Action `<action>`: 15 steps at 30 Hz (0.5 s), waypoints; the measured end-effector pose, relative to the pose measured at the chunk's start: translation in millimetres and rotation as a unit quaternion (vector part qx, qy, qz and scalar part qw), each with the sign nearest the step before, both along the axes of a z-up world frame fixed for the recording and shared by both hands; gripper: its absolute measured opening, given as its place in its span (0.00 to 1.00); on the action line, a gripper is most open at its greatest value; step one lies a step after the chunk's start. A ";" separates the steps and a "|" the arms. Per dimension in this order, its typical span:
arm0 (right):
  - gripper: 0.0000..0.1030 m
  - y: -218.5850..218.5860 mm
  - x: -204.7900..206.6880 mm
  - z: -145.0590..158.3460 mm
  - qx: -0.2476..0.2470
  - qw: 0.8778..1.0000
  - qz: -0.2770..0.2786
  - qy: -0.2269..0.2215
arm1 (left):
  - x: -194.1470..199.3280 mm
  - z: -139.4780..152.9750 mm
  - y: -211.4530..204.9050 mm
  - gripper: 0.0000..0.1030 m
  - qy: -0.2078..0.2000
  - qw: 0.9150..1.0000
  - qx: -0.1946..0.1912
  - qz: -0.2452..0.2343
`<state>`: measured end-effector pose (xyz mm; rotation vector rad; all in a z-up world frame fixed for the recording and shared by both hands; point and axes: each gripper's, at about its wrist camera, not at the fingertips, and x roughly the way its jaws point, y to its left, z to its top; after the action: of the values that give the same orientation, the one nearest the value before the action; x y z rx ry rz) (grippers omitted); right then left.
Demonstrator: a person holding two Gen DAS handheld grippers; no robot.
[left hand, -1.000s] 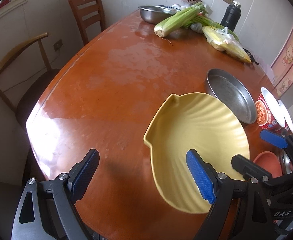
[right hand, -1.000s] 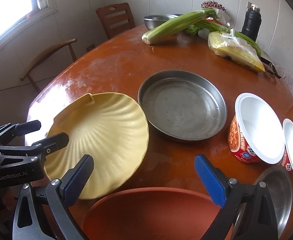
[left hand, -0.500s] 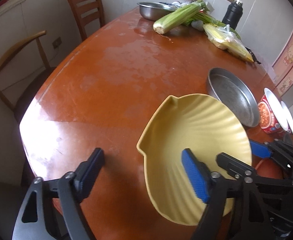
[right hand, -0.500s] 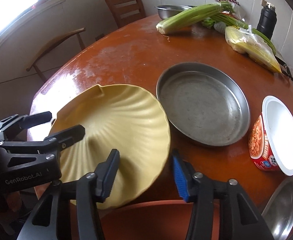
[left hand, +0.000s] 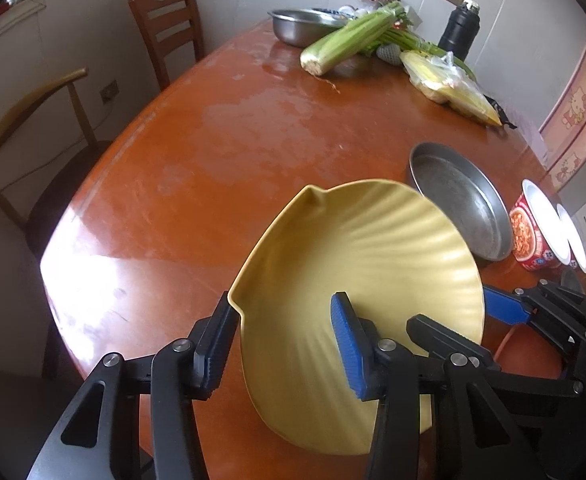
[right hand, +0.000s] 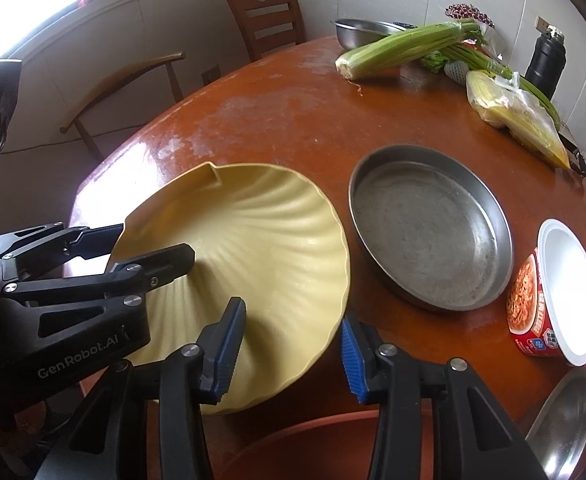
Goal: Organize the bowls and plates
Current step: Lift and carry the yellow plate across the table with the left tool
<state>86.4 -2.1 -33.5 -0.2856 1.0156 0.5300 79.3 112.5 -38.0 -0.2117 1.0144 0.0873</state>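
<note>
The step in hand is taking the yellow shell plate [right hand: 253, 248] from both sides. It sits tilted at the near edge of the table [left hand: 221, 152], its notched hinge pointing away toward the chairs. The right gripper [right hand: 291, 350] is clamped on its right rim; the left gripper [left hand: 281, 344] is closing around its left rim. Next, I think, comes a level lift together

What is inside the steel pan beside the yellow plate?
Nothing: the steel pan shows only its bare, dull grey bottom. Its whole inside is visible; the yellow plate covers none of it.
</note>
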 end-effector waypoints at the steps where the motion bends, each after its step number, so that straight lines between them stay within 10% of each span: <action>1: 0.44 1.9 0.2 2.0 0.002 1.000 0.002 -0.001 | 0.4 1.7 1.7 0.47 -0.002 1.000 0.001 0.001; 15: 0.44 31.9 19.9 17.9 0.029 1.000 -0.003 0.000 | 25.9 11.7 38.8 0.47 -0.017 0.999 -0.008 0.032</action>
<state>106.3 29.8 -15.6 -0.2310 0.9995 0.5543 105.2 151.3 -26.3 -0.2587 0.9748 0.1329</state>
